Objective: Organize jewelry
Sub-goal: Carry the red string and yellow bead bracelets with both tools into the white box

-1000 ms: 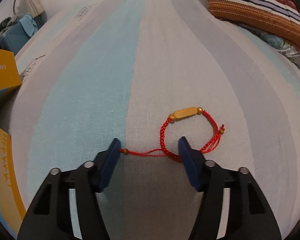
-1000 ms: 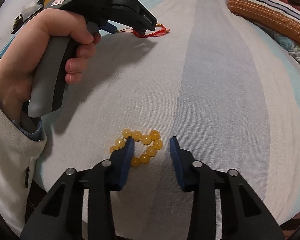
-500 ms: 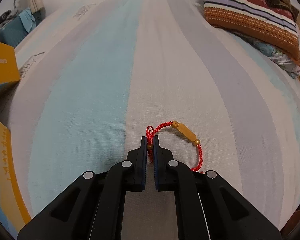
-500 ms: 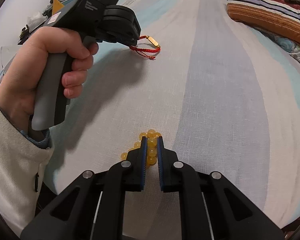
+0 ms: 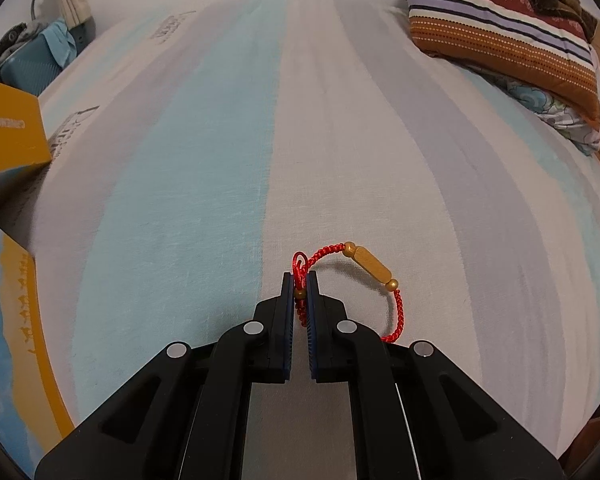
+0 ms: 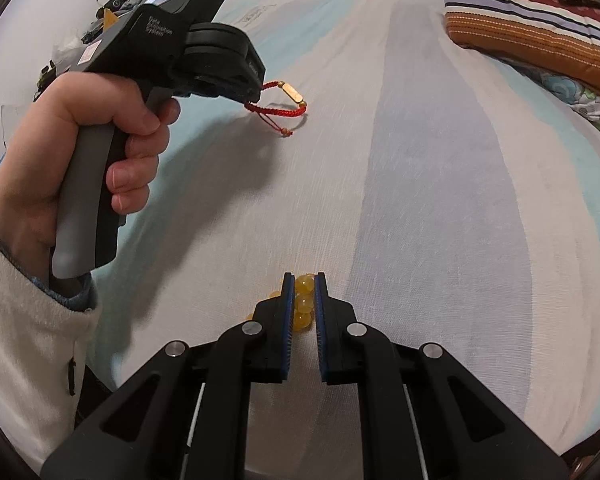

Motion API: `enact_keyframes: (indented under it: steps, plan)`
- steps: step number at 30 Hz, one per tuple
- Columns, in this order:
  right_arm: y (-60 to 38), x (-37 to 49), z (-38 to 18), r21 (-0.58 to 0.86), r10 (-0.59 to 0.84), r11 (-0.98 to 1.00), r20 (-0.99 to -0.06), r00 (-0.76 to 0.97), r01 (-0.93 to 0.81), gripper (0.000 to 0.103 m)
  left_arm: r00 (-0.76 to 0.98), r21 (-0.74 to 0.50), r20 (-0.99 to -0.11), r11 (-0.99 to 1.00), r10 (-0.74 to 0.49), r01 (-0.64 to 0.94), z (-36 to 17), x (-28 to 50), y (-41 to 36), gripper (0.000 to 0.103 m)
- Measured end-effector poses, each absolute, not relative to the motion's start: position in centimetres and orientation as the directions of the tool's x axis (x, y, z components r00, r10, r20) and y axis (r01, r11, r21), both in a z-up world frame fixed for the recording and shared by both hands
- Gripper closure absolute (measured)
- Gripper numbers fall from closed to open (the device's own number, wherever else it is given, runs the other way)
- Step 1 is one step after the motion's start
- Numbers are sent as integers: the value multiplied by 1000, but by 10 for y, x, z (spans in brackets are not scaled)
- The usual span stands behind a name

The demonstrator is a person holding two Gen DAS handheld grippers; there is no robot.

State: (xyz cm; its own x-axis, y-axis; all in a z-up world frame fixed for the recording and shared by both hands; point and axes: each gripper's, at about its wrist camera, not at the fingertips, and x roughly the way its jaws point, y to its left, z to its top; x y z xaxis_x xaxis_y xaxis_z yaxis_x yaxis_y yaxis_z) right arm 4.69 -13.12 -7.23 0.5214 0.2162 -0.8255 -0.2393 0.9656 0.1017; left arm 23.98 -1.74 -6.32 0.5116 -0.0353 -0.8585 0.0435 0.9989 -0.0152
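Note:
My left gripper (image 5: 299,280) is shut on a red cord bracelet (image 5: 397,312) with a gold tube bead (image 5: 371,267). It holds the bracelet off the striped bedsheet (image 5: 204,168), and the loop hangs to the right of the fingers. In the right wrist view the same bracelet (image 6: 284,109) dangles from the left gripper at the upper left. My right gripper (image 6: 303,280) is shut on a yellow bead bracelet (image 6: 303,303). Most of its beads are hidden between and under the fingers.
A striped cushion (image 5: 500,32) and floral bedding (image 5: 556,112) lie at the far right of the bed. A yellow box (image 5: 8,136) stands at the left edge, with blue-and-yellow packaging (image 5: 16,320) below it. A person's left hand (image 6: 80,160) holds the left gripper's handle.
Both grippers went from open around their bracelets to shut on them. The left gripper has since lifted the red bracelet off the sheet. The right gripper has risen slightly with the yellow beads.

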Motion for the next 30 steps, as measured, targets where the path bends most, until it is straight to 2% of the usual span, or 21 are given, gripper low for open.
enact_keyframes:
  steps: [17,30]
  plan:
    - [-144,59,-46,100,194,976,-793,578,-191,94,562,29,-827,997,-14,69,-29,205,-23,98]
    - [-151,96,-25,111,175,983,-786,593,-144,94,583,36,-813,999,10,34,8,169,10,98]
